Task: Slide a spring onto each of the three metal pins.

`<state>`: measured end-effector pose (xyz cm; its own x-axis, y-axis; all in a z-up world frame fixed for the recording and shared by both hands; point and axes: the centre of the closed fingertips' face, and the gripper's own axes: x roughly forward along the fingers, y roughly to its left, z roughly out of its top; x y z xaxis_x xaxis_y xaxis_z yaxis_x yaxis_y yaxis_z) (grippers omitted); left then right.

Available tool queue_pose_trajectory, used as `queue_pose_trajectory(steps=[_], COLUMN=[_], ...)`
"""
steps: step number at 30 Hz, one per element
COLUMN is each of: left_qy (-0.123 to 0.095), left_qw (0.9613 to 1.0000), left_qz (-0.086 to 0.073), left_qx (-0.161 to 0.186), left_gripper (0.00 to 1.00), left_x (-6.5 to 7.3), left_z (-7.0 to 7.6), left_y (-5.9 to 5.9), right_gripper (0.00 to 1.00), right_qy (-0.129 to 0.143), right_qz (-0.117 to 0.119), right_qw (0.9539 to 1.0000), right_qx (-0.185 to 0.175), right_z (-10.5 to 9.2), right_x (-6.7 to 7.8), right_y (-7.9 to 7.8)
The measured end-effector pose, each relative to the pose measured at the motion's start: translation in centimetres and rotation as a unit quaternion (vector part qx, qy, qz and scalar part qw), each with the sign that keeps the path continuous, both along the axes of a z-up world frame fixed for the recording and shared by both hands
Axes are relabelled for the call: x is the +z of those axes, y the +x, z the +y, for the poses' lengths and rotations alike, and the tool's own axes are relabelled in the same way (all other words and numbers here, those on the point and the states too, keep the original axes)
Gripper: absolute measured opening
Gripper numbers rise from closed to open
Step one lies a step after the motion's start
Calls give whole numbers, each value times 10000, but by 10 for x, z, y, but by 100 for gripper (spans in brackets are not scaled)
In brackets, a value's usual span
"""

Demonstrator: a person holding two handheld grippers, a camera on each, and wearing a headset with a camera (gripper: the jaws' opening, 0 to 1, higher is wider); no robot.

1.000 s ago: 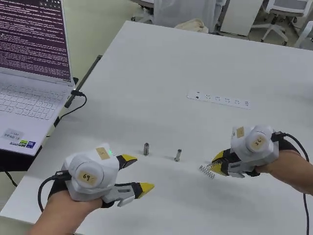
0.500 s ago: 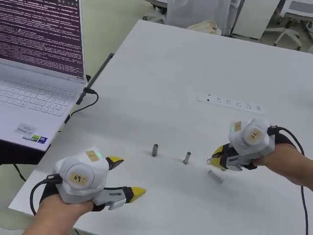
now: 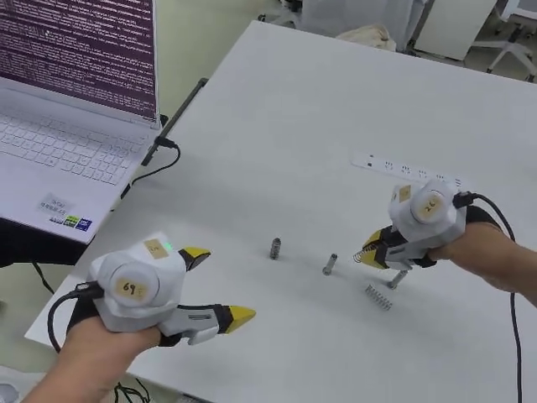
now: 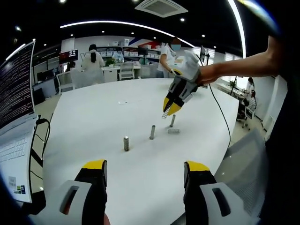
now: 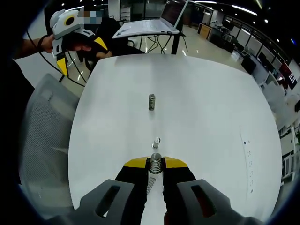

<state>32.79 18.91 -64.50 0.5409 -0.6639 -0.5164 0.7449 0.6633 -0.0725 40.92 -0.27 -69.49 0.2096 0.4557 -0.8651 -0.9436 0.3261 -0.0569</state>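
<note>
At a white table (image 3: pixel 277 126), the right gripper (image 3: pixel 373 249) is clenched on a small spring (image 3: pixel 360 253), holding it off the surface just to the right of the middle pin (image 3: pixel 330 264). The left gripper (image 3: pixel 220 285) hangs near the table's front edge with its jaws spread and nothing between them, well apart from the work. The head view lays out the whole row. The left pin (image 3: pixel 275 248) looks thicker and ribbed, as though a coil already sits on it, the middle pin is plain, and a third pin (image 3: pixel 398 278) stands just below the right gripper's body. A loose spring (image 3: pixel 378 296) lies flat on the table near the third pin. An open laptop (image 3: pixel 67 143) stands at the left edge and a power strip (image 3: pixel 403 168) lies farther back. The right gripper view gives the close look the head view cannot. There the spring is pinched between the yellow tips with one end poking forward, roughly in line with the middle pin just ahead and the ribbed left pin beyond it. The left gripper shows in that view's far upper left corner. The left gripper view offers the side-on angle: three pins upright in a line, the loose spring on the table beside the farthest one, and the right gripper above them with the spring hanging from its tips. People (image 4: pixel 92 63) stand in the office behind.
</note>
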Motion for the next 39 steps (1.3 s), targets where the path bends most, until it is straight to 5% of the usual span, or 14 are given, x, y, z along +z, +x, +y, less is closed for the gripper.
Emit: queue_pose_trajectory(steps=[39], left_qy=[-59], left_qw=[9999], left_qz=[86], left_qx=[103], left_gripper=[66], left_x=[4], left_z=[6], left_y=[7], right_gripper=[9], right_qy=[-309], right_qz=[340], right_qw=[9970], right_qx=[627], right_z=[30], right_x=[-28], right_y=[15])
